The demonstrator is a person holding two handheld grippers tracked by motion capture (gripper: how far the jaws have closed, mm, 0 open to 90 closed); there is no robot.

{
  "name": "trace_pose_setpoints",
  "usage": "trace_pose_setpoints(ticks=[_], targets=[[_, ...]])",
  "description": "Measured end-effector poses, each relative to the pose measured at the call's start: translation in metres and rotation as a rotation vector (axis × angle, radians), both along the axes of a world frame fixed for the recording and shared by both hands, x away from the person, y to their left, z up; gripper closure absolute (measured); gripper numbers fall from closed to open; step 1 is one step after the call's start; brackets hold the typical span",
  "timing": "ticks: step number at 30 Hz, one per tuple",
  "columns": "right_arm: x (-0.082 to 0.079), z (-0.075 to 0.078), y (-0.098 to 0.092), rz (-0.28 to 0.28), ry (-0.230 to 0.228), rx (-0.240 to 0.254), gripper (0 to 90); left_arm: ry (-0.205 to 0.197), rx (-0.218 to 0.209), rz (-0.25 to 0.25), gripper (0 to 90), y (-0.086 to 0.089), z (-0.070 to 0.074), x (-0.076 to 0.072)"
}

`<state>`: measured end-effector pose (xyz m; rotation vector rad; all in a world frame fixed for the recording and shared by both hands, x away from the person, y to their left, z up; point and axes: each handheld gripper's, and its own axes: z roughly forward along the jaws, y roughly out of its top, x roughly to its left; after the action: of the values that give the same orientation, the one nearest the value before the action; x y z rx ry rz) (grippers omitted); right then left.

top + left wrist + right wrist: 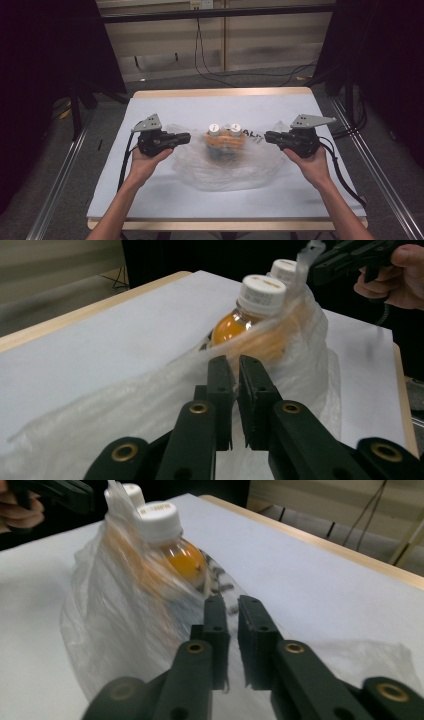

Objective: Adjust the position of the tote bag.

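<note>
Step in hand: lifting the clear plastic bag (225, 167) by its two edges — raise both sides evenly so the bottles (224, 131) stay upright.
Left gripper (234, 371): left of the bag, jaws pressed nearly together, pinching its thin film (likely; the film is hard to see).
Right gripper (232, 609): right of the bag, jaws likewise closed on its edge.
Bag: crinkled, translucent, mid-tabletop (150, 195), sagging between the grippers.
Bottles: two, white-capped, orange contents, standing inside the bag.
</note>
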<state>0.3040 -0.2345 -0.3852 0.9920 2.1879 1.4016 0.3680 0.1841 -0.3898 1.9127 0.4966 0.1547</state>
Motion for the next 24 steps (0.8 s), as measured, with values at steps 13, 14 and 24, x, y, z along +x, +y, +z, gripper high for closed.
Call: trace_pose_setpoints(ticks=[13,14,24], targets=[[0.024,0.008,0.019,0.029,0.001,0.019,90.0,0.038,-0.026,-0.008,89.1,-0.031,0.009,0.030],[0.027,0.008,0.019,0.029,0.004,0.027,90.0,0.042,-0.009,-0.001,88.6,-0.033,0.008,0.032],[0.025,-0.009,0.037,0.079,0.067,-0.055,90.0,0.074,0.118,-0.053,88.1,-0.038,-0.019,0.025]])
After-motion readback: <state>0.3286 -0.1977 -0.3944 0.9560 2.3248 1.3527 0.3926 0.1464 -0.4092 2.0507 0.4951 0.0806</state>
